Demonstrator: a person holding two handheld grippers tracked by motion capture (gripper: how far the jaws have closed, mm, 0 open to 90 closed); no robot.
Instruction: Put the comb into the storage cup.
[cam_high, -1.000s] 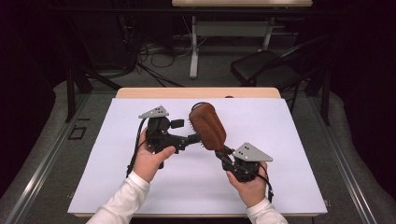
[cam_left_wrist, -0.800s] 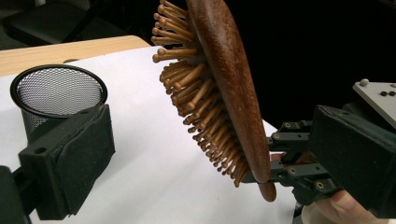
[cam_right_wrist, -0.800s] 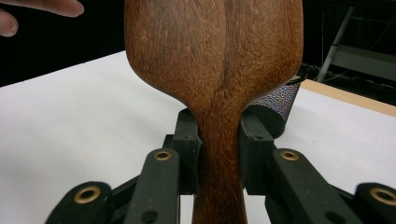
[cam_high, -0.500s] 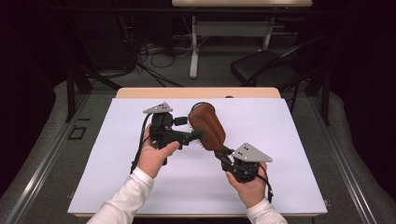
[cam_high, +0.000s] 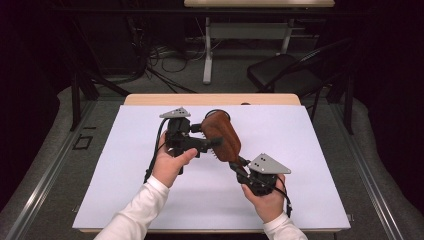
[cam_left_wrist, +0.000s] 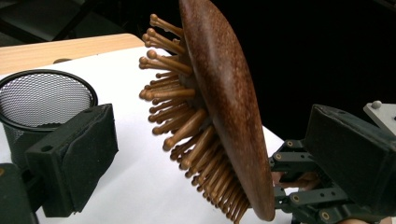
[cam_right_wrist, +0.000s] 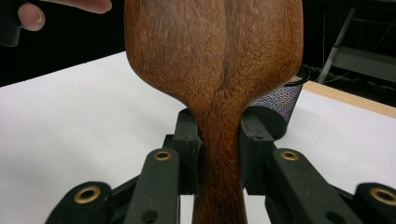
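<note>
A dark wooden hairbrush (cam_high: 223, 134) is held above the white sheet, and my right gripper (cam_high: 239, 163) is shut on its handle. In the right gripper view the brush's smooth back (cam_right_wrist: 215, 56) faces the camera, with the gripper (cam_right_wrist: 218, 140) pinching the narrow neck from both sides. My left gripper (cam_high: 205, 136) is open around the brush head. In the left gripper view the wooden bristles (cam_left_wrist: 187, 121) point toward the left pad (cam_left_wrist: 70, 154). The gripper (cam_left_wrist: 210, 156) has a gap on both sides, with no pad touching the brush.
A black mesh cup (cam_left_wrist: 44, 100) stands on the white sheet (cam_high: 300, 150) just behind the brush, near the table's far wooden edge (cam_high: 150, 99). On the floor beyond the table are a dark chair (cam_high: 285, 75) and several cables.
My left gripper has edged right and slightly away from the person, so its jaws now straddle the brush head. The right gripper and the brush have stayed put.
</note>
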